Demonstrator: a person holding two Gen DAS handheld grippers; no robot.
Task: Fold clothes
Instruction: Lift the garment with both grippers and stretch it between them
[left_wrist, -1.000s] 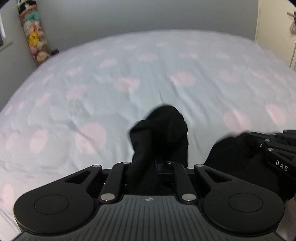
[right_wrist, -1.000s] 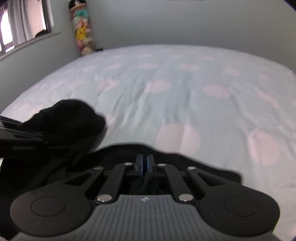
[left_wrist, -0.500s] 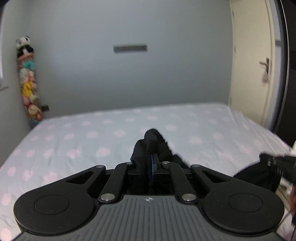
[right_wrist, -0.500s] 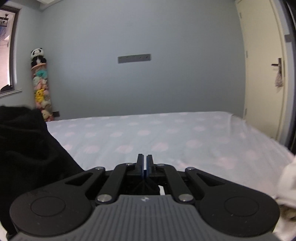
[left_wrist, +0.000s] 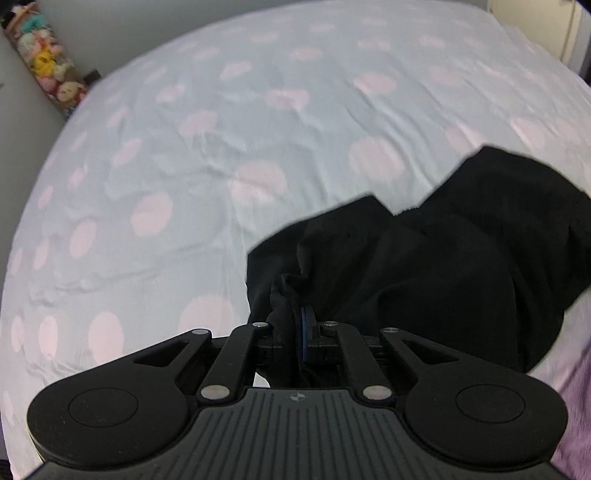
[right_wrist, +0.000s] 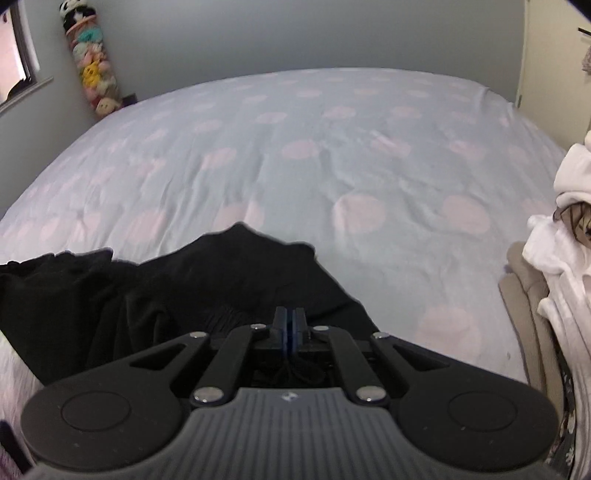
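Pinching black garment in my left claw | right claw clamped on its edge, cloth spread ahead | dotted bedsheet | grey wall, plush toys

Ahead of my tongs: bed w/ pink-dot sheet, grey wall behind. Window far left, plush stack in corner, door right.
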